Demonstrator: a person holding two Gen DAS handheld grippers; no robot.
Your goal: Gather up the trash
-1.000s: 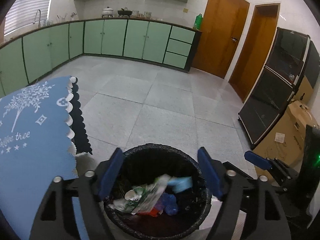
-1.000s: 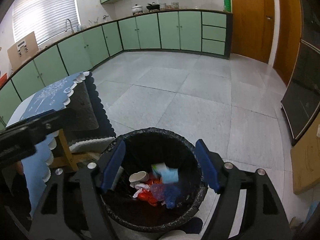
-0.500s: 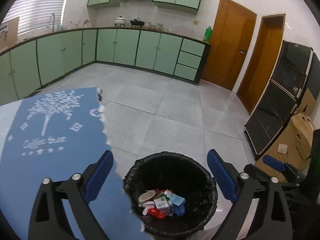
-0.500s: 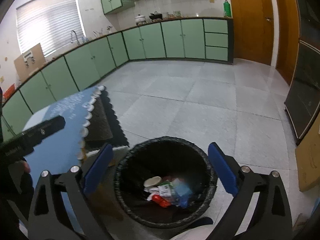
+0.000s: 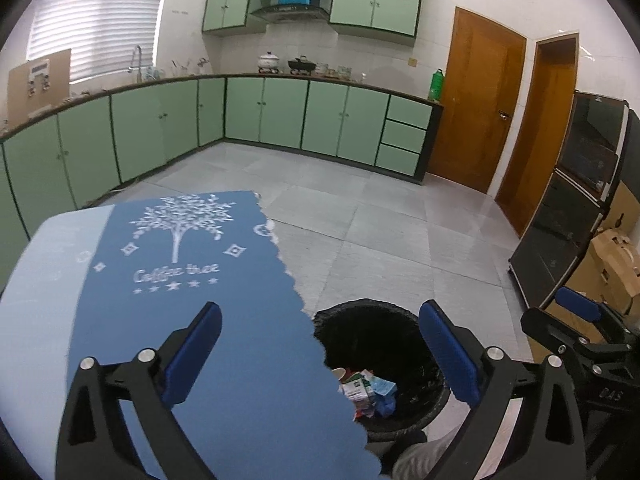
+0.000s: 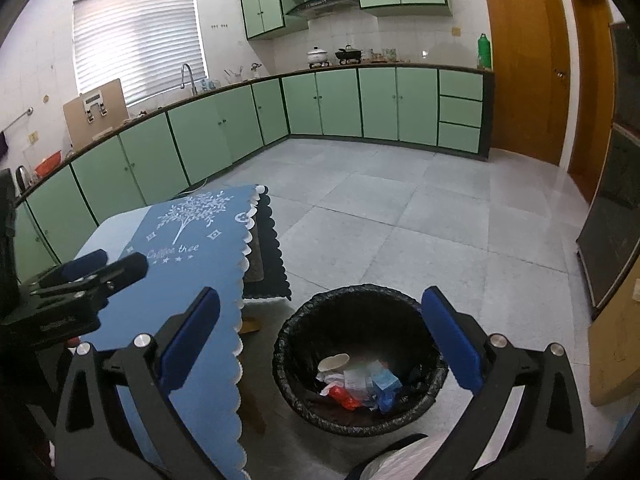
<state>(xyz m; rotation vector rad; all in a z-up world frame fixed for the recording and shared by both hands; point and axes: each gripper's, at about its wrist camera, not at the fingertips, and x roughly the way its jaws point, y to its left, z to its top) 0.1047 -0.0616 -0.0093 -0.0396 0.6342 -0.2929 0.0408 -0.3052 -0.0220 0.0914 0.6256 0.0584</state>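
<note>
We see the trash [image 6: 360, 380] heaped in the black-lined bin [image 6: 292, 344] on the floor beside the blue-clothed table [image 6: 192, 264]: cup, wrappers, blue and red scraps. Left gripper [image 5: 320, 354] and right gripper [image 6: 320, 344] are opening wide, nothing between them. The tablecloth hides part of the bin in our left view only.

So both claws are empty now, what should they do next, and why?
Probably swing toward the blue tablecloth to look for more rubbish. The left gripper and right gripper are wide open and hold nothing, and the trash already lies in the black bin.
</note>
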